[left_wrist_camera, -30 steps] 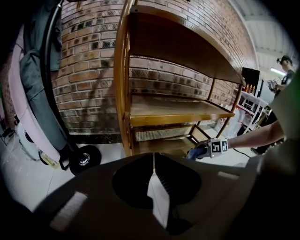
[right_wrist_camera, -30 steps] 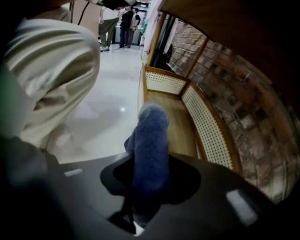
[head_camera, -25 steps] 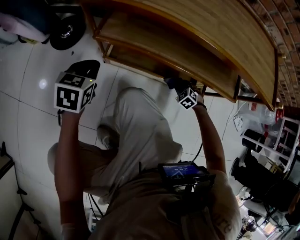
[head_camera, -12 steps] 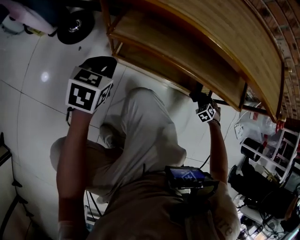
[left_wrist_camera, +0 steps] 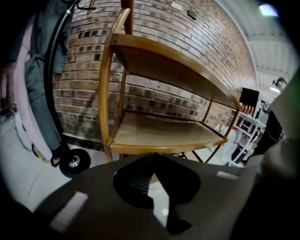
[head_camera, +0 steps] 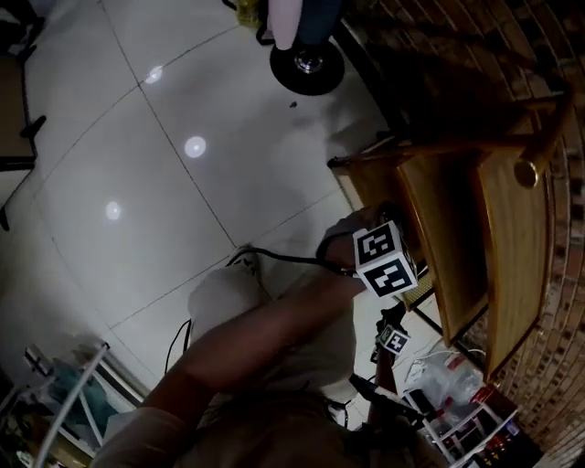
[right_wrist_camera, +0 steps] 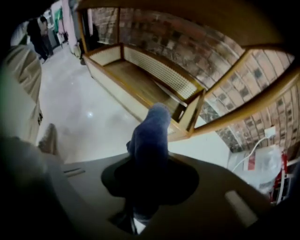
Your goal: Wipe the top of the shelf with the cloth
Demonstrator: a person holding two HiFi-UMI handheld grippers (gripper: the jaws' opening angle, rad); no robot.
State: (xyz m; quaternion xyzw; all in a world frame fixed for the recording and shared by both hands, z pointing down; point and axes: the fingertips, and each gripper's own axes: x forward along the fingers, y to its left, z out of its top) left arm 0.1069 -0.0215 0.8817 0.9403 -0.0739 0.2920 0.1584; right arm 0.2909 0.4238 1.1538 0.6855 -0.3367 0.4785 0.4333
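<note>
Looking steeply down, the head view shows a pale tiled floor point(head_camera: 164, 183) across the left and centre of the frame and the wooden shelf point(head_camera: 507, 256) along the right edge, its boards seen nearly edge-on. The person's arm point(head_camera: 265, 338) reaches from the lower left toward the centre right, where the left gripper point(head_camera: 370, 254) shows its large marker cube just beside the shelf's end. Just below it sits the right gripper point(head_camera: 392, 334), with a smaller cube. A black wheel point(head_camera: 308, 62) lies at the top centre, and the cloth cannot be made out in this view. In the left gripper view, the jaws of the left gripper point(left_wrist_camera: 153, 159) meet at their tips with nothing between them, low in the frame. Beyond them the shelf point(left_wrist_camera: 164, 61) stands against a brick wall point(left_wrist_camera: 154, 23), with the wheel point(left_wrist_camera: 73, 162) at the lower left. In the right gripper view, the right gripper point(right_wrist_camera: 149, 164) is clamped on a blue cloth point(right_wrist_camera: 150, 136), which rises upright from the jaws at the centre. Behind it the shelf's railed lowest tier point(right_wrist_camera: 140, 79) runs toward the upper left, and another board point(right_wrist_camera: 211, 14) spans the top.
</note>
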